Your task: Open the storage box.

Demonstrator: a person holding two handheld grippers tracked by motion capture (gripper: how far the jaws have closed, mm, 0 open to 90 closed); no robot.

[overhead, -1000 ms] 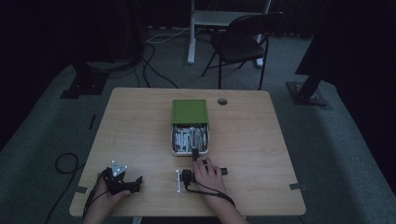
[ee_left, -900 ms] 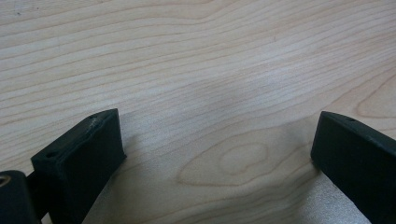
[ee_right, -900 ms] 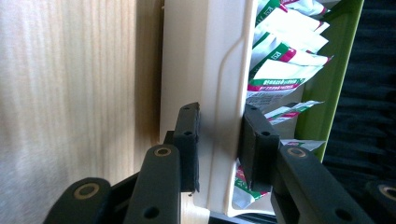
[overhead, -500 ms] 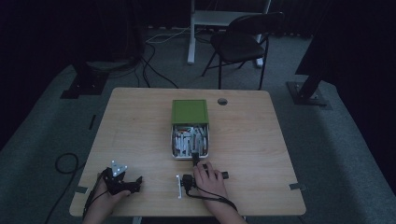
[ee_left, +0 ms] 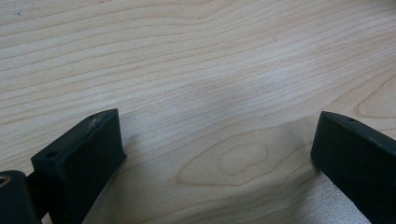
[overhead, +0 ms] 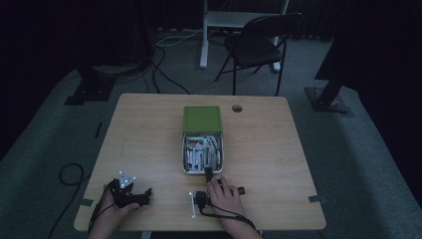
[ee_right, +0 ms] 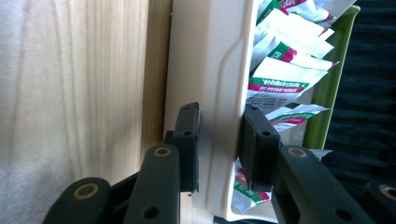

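Observation:
A white box (overhead: 203, 149) full of small sachets (overhead: 199, 152) sits mid-table, with its green lid (overhead: 201, 118) standing behind it. My right gripper (overhead: 208, 173) lies on its side at the box's near edge, a hand on top of it. In the right gripper view, my right gripper (ee_right: 219, 144) is shut on the box's near wall (ee_right: 210, 70), one jaw outside and one inside among the sachets (ee_right: 280, 74). My left gripper (overhead: 144, 195) rests near the front left corner. There its jaws (ee_left: 215, 144) stand wide open over bare wood.
The wooden table (overhead: 139, 139) has a round cable hole (overhead: 237, 108) behind the box. A folding chair (overhead: 259, 45) and a desk leg stand beyond the far edge. Cables lie on the floor at the left.
My right hand has shifted very slightly toward the near edge while keeping its grip on the box wall. The left gripper has stayed put.

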